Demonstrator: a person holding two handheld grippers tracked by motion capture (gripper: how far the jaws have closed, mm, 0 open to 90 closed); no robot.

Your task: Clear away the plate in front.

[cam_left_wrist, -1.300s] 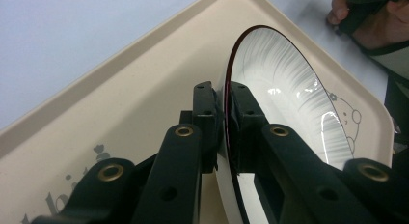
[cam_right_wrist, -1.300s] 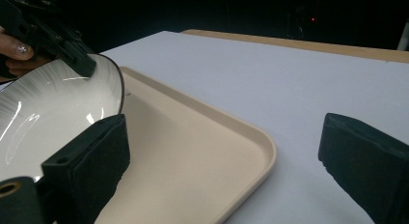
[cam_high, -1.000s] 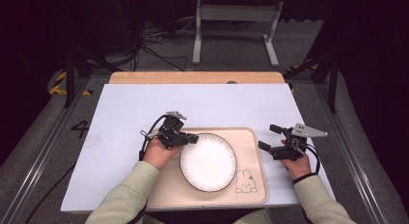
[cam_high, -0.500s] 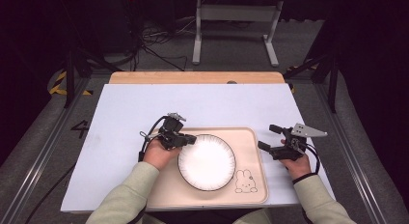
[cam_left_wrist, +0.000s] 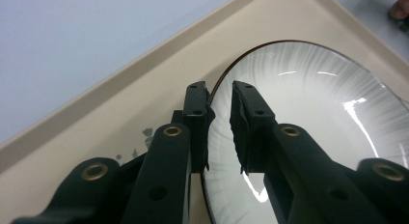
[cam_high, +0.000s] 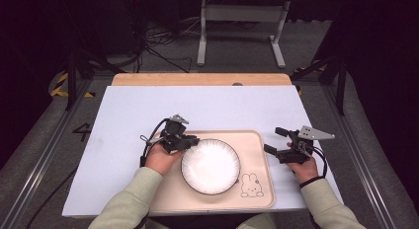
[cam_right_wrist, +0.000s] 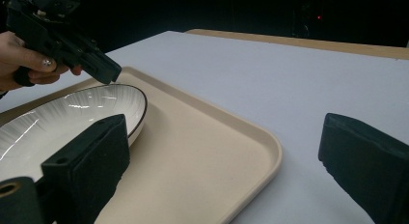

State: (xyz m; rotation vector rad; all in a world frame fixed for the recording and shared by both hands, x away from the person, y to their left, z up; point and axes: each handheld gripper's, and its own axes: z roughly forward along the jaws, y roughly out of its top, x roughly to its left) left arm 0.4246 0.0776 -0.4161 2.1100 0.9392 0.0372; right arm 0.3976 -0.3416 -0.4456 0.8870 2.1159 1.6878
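A white plate (cam_high: pixel 210 166) with a thin dark rim and fine ribbed lines is seen lying flat on a beige tray (cam_high: pixel 257 140), toward the tray's left side. The tray is set on the pale table (cam_high: pixel 148 105) against the table's near edge, about midway along it. A small rabbit drawing (cam_high: pixel 251 184) is printed near the tray's near right corner, just right of the plate.

The left gripper (cam_high: pixel 190 140) is held by the left hand (cam_high: pixel 160 157) at the plate's far left rim. In the left gripper view the two fingers (cam_left_wrist: pixel 195 120) are seen straddling the plate rim (cam_left_wrist: pixel 219 84), one outside over the tray floor, one inside over the plate; a narrow gap is left between them, and whether the rim is actually pinched cannot be told. A faint dark mark (cam_left_wrist: pixel 147 133) is visible on the tray beside the outer finger.

The right gripper (cam_high: pixel 276 140) is held by the right hand (cam_high: pixel 301 167) just off the tray's right edge, over the table. Its fingers (cam_right_wrist: pixel 91 161) are spread wide apart with nothing between them, the left one over the tray, the right one over the table. A grey three-cornered plate (cam_high: pixel 315 133) is carried on top of it.
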